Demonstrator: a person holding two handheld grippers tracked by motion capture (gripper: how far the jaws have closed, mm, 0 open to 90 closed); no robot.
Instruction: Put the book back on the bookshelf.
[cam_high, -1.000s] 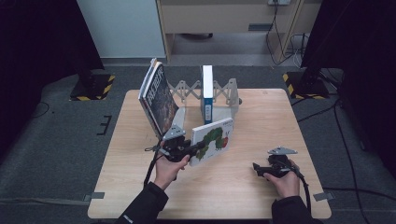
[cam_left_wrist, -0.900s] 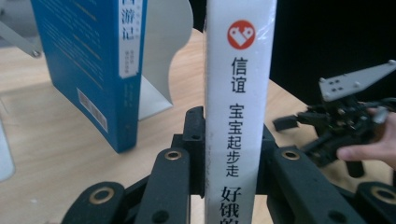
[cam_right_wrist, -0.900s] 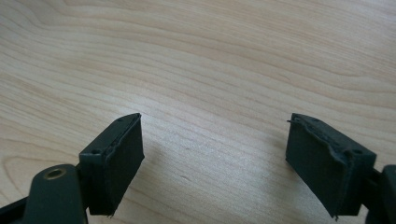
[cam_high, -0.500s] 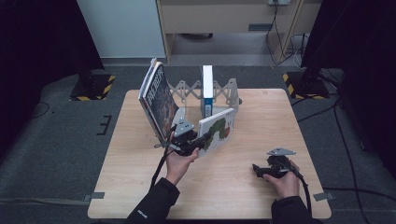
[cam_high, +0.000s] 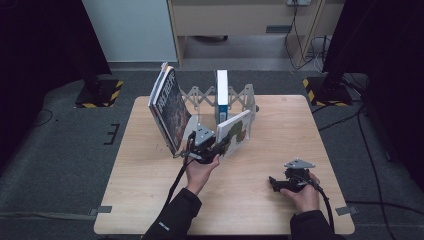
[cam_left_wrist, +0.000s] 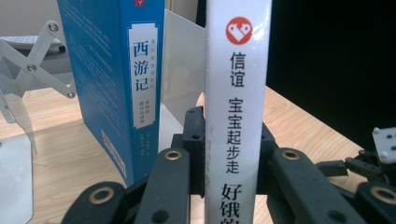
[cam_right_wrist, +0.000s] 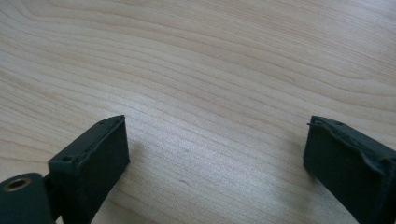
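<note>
One blue book (cam_high: 222, 95) already stands upright in the expanding book rack (cam_high: 240, 97) near the desk's far edge; a large picture book (cam_high: 169, 107) leans at the rack's left end. The left gripper (cam_high: 220, 145), clamped on a white-spined picture book (cam_left_wrist: 236, 107), holds it just in front of the rack, apparently bound for the slot right of the blue one. The right gripper (cam_right_wrist: 215, 154) rests near the desk's near right corner; its jaws, just widened, stand apart with nothing between them.

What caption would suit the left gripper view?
Left tongs clamp a white-spined book upright beside a blue book in the rack.
</note>
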